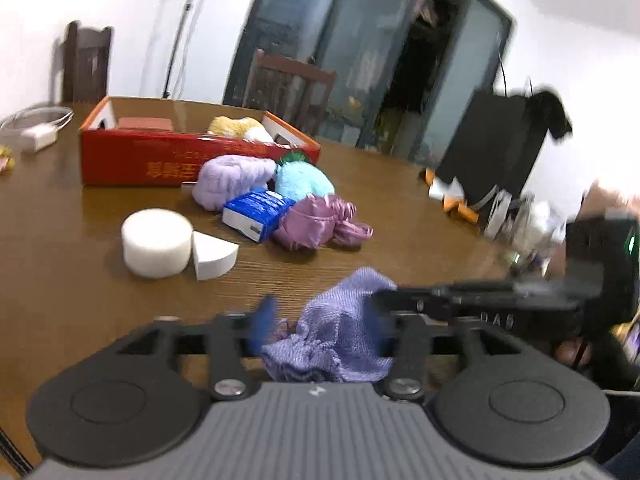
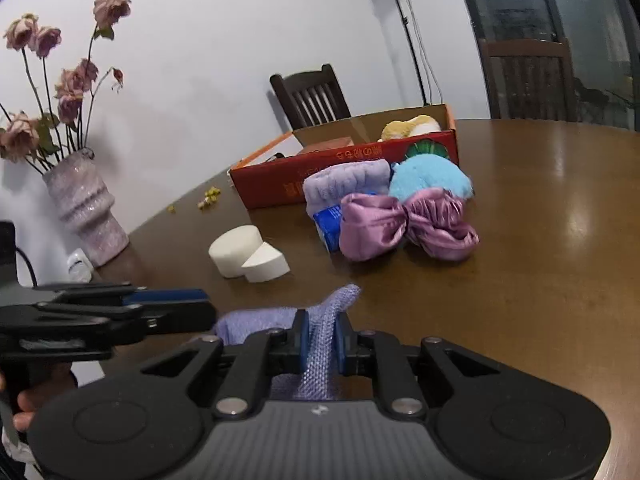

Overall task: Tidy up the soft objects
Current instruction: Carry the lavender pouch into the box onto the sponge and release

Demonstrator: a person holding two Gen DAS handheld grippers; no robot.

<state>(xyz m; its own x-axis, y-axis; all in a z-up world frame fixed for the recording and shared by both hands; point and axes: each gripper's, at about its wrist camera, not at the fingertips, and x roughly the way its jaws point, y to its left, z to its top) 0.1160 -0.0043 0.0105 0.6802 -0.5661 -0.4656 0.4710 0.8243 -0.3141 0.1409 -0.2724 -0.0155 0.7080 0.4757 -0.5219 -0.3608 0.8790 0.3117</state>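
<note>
Taking the red box (image 2: 344, 168) as the mark: well to its left stands a vase (image 2: 84, 212) of dried roses; in front and left of the box sit a white foam cylinder (image 2: 234, 250) and wedge (image 2: 266, 266). Against its front lie a lilac towel roll (image 2: 346, 184), a blue pack (image 2: 328, 224), a blue plush (image 2: 430, 178) and a pink satin bow (image 2: 404, 226). Nearest the camera, far from the box, the right gripper (image 2: 320, 340) pinches the purple cloth (image 2: 320, 356) tight. The left gripper (image 1: 324, 324) stands wide, cloth between its fingers.

Lavender mesh cloth (image 2: 320, 344), red box (image 1: 160, 160), satiny mauve bow (image 2: 400, 228), perhaps turquoise plush (image 1: 304, 182).
</note>
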